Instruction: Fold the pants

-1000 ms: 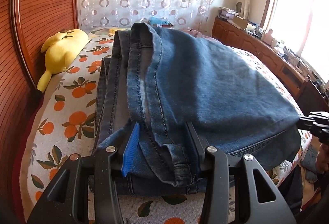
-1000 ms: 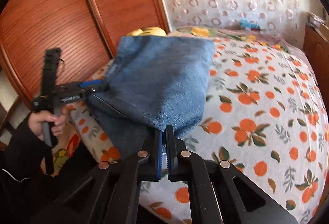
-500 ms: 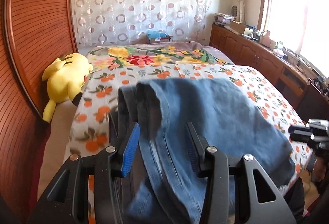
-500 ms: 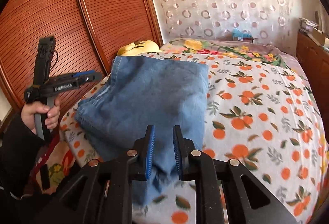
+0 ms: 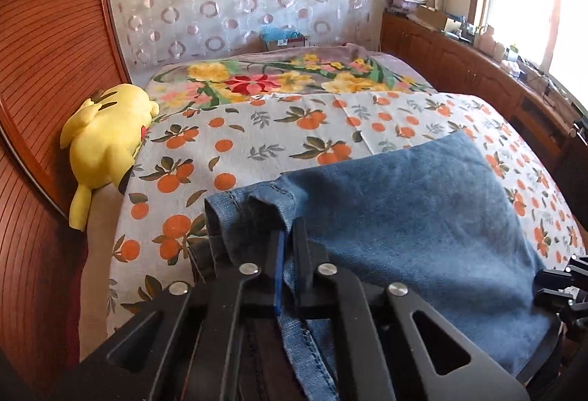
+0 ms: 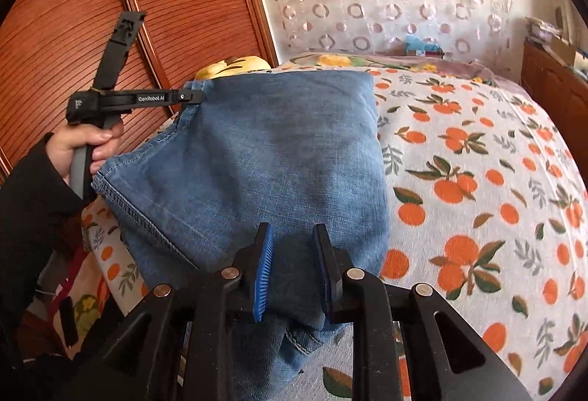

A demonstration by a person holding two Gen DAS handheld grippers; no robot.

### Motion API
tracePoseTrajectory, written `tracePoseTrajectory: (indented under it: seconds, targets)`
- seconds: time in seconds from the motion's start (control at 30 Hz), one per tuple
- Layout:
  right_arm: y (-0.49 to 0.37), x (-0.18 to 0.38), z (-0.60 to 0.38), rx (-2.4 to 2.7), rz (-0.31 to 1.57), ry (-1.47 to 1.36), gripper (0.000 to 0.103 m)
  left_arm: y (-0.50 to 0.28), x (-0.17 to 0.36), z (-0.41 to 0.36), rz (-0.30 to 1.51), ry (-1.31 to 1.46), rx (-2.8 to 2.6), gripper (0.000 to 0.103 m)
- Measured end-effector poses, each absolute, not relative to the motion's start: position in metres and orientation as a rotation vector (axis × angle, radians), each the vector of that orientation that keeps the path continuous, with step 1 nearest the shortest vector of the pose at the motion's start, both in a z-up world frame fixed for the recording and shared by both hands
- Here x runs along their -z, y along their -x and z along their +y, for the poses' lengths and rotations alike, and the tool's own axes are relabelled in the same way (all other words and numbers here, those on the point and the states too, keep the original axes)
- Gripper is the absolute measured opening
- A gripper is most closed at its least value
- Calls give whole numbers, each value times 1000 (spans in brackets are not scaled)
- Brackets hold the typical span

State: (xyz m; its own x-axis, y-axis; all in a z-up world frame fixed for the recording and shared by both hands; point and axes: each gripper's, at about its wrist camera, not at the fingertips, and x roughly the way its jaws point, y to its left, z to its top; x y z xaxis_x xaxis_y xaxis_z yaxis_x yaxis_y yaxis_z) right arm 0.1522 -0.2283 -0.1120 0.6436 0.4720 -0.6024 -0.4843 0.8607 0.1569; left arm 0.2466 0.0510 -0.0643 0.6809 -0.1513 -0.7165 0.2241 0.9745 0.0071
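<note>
The folded blue denim pants sit on the near edge of the bed's orange-print white sheet, partly hanging off. Left gripper is pinched tight on the hemmed denim edge. Right gripper has just been opening, jaws a bit apart, fabric between them but not squeezed. Yellow plush toy lies by the wooden headboard.

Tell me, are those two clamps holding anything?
The left gripper is shut on the jeans at a hemmed edge. The right gripper stands open around the jeans' near edge, not pinching.
</note>
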Motion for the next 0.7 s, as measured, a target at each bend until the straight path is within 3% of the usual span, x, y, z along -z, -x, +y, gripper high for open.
tracePoseTrajectory:
  seconds: [0.23, 0.37, 0.47, 0.7]
  targets:
    - [-150, 116, -231, -545, 680, 12, 23, -246, 58, 56, 792, -111, 191, 5]
    - [-146, 112, -236, -549, 678, -8, 24, -225, 42, 54, 752, -107, 176, 12]
    - [-138, 107, -238, -549, 665, -8, 24, -196, 33, 48, 727, -82, 226, 30]
    - [-122, 104, -236, -555, 655, 12, 26, -141, 53, 25, 758, -100, 307, 32]
